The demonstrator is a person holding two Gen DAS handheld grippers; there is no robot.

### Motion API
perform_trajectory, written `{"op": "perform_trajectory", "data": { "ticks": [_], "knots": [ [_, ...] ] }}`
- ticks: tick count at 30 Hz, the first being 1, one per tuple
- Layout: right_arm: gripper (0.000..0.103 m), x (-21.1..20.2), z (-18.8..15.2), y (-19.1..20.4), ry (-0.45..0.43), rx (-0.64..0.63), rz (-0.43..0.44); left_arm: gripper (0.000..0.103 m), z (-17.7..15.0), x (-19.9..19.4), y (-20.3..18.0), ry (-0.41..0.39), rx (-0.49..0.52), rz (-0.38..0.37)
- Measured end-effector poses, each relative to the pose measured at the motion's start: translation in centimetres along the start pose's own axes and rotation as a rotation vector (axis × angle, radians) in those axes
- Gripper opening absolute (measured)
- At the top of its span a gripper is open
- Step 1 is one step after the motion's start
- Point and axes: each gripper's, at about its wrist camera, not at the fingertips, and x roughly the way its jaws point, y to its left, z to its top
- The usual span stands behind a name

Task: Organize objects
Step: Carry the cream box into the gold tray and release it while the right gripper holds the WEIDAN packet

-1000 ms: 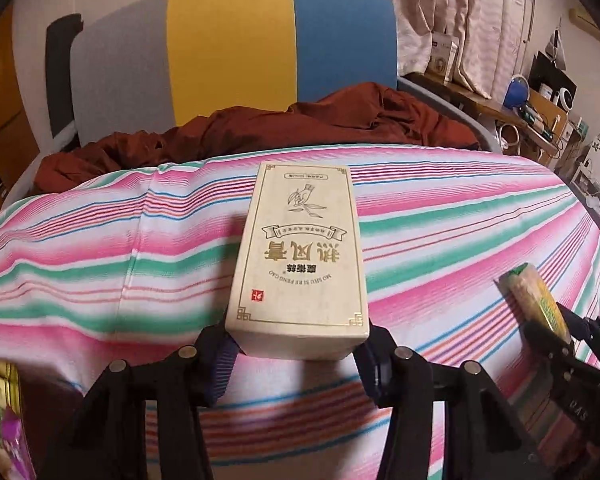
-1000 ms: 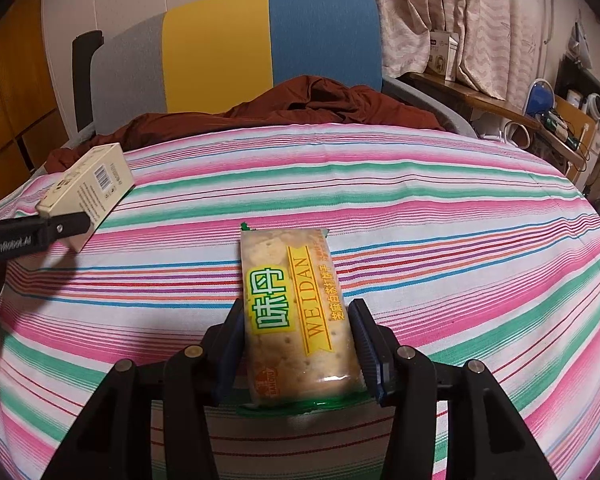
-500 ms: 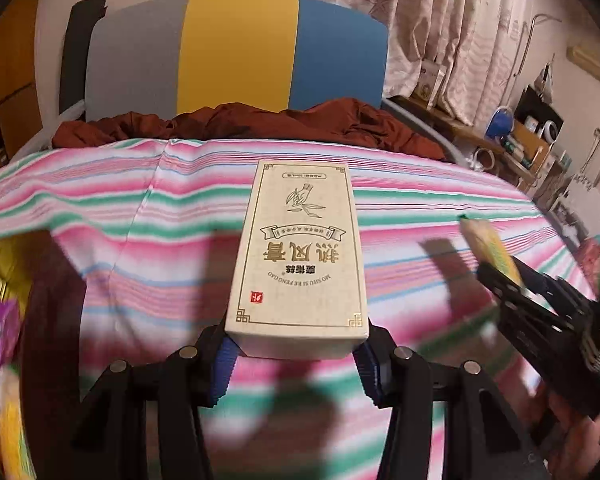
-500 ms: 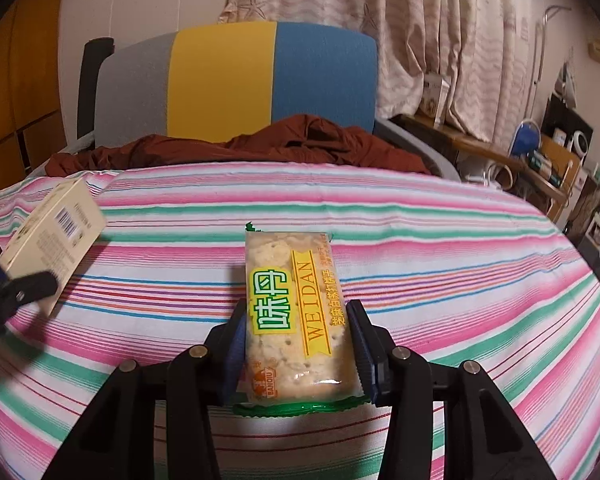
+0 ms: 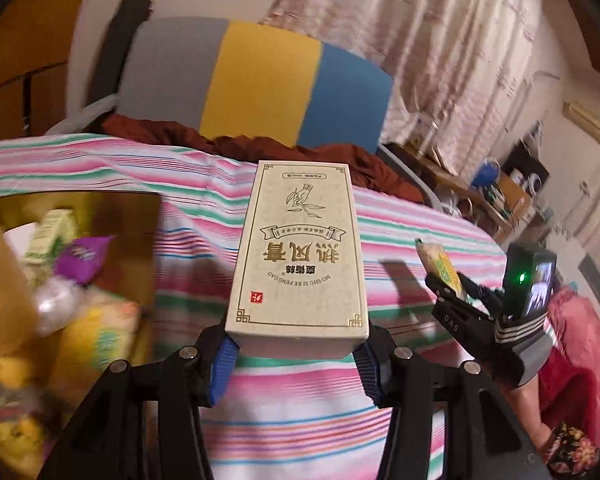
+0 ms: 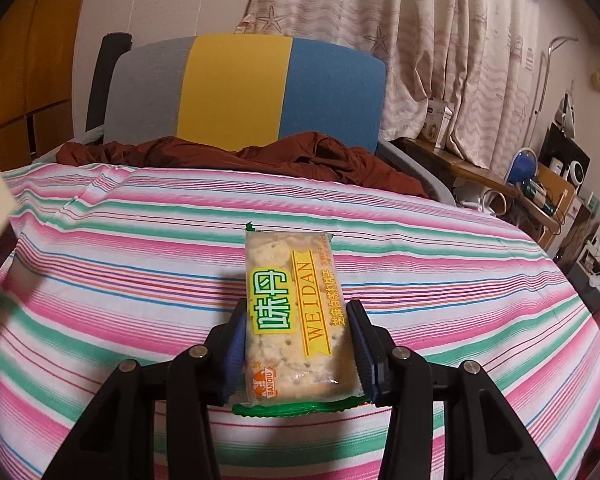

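A beige rectangular cardboard box [image 5: 298, 252] is pinched by the left gripper [image 5: 296, 356] at frame centre; a clear-wrapped cracker packet [image 6: 294, 316] is clamped by the right gripper [image 6: 296, 344].

Beige carton [image 5: 298, 256], gold print, upside-down text, held level above the striped bedspread [image 6: 440, 280], near end clamped. Cracker pack [image 6: 294, 316], clear wrap, yellow-green WEIDAN label, green seam, lengthwise, also lifted. Open box [image 5: 76, 240] at left holds snack packets.
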Motion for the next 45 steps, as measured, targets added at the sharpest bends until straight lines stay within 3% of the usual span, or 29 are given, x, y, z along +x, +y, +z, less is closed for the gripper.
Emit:
{"op": "perform_trajectory", "data": {
  "ticks": [8,14,22,26,28,30,40,45],
  "knots": [
    [0.048,-0.3,-0.1,0.8,-0.005,-0.036,-0.012,0.052,1.9,-2.8,7.0,-0.023,-0.230,0.072],
    [0.048,-1.4,-0.5,1.7,-0.022,-0.061,0.001,0.052,2.2,-0.2,9.4,0.082,-0.251,0.107],
    [0.048,-4.2,-1.1,3.0,-0.050,-0.066,0.036,0.052,2.2,2.6,11.1,0.149,-0.280,0.148],
    [0.048,-5.9,-1.3,3.9,-0.059,-0.049,0.073,0.058,2.3,3.3,10.9,0.191,-0.255,0.202],
    [0.048,-6.9,-1.4,4.5,-0.064,-0.029,0.111,0.072,2.1,3.1,10.8,0.187,-0.242,0.216],
    [0.048,-7.5,-1.5,5.1,-0.065,-0.018,0.138,0.077,2.0,2.6,10.9,0.169,-0.245,0.198],
    [0.048,-11.3,-1.2,10.0,-0.046,0.073,0.357,0.078,-0.2,-2.8,9.8,0.090,-0.128,0.100],
    [0.048,-13.2,-1.4,12.9,-0.024,0.094,0.462,0.078,-2.0,-5.8,9.7,0.050,-0.071,0.110]
  ]
}}
